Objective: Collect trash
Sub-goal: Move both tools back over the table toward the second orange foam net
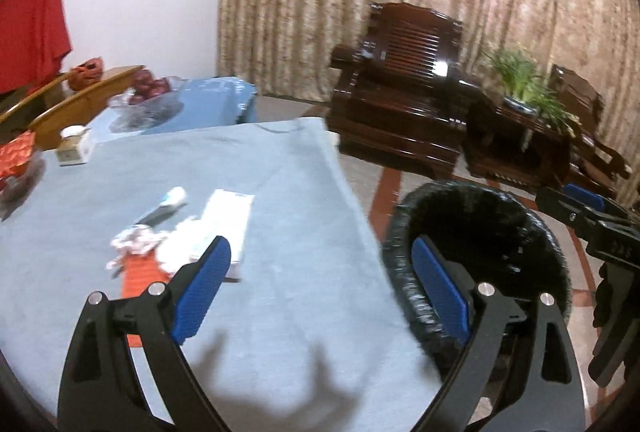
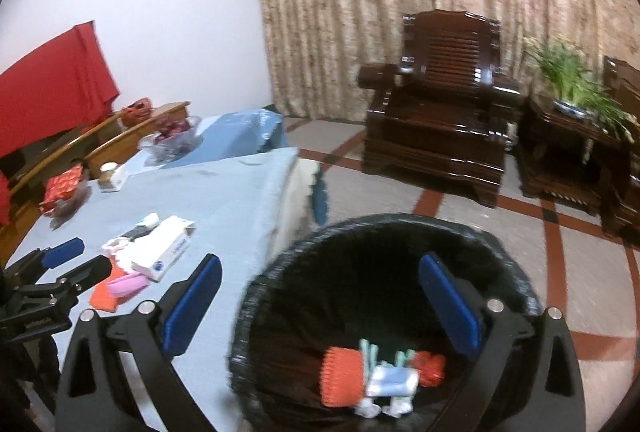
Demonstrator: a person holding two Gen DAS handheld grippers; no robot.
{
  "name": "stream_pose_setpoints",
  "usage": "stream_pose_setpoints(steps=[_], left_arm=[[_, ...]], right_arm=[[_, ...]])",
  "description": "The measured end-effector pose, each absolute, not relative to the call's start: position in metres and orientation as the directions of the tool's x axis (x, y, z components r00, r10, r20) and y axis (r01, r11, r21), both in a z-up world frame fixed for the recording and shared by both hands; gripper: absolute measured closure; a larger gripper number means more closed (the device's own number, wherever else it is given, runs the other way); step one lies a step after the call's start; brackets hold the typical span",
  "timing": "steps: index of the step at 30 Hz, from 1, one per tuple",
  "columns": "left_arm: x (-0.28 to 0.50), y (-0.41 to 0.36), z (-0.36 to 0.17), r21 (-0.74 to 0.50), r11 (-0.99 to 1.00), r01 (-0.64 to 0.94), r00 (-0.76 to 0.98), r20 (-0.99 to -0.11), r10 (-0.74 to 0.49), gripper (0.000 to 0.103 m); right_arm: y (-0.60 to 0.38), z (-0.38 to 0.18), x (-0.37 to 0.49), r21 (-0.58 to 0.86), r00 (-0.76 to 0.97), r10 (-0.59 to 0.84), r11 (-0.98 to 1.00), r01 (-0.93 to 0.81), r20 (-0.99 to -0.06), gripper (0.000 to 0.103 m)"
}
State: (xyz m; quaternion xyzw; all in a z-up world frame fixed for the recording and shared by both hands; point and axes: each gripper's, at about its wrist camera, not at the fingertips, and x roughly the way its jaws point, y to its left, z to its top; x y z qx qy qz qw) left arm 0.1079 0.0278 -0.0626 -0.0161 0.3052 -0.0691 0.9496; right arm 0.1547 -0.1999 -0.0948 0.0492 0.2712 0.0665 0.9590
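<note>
Black plastic lined the waste bin (image 2: 384,296), which stood on the floor touching the table's corner, likely set there so scraps could go straight over the edge. The right gripper (image 2: 320,304) hovered above its mouth with jaws spread wide and nothing between them; below lay an orange wrapper (image 2: 344,376) and a small tube (image 2: 394,380), already binned. The left gripper (image 1: 320,292) was likewise gaping and empty, straddling the edge of the blue-grey tablecloth (image 1: 280,191) and the bin rim, angled toward the remaining litter. That pile sat mid-table: a white carton (image 2: 162,252), crumpled tissue (image 1: 180,244), an orange sheet (image 1: 140,272), a pink item (image 2: 126,286) and a toothpaste-like tube (image 1: 170,201). Judging by this, collection was partway done. The glass bowl (image 2: 172,141) at the far end looked like no part of it.
</note>
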Motion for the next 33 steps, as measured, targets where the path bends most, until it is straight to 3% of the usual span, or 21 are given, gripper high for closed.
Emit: stream_pose_setpoints(steps=[16, 33], left_arm=[[0.096, 0.132, -0.082, -0.042, 0.992, -0.122, 0.795, -0.602, 0.072, 0.014], [0.112, 0.181, -0.134, -0.031, 0.978, -0.208, 0.725, -0.676, 0.133, 0.014]], right_arm=[[-0.096, -0.112, 0.181, 0.106, 0.799, 0.289, 0.956, -0.275, -0.527, 0.006], [-0.034, -0.150, 0.214, 0.095, 0.751, 0.326, 0.938, -0.334, -0.574, 0.006]])
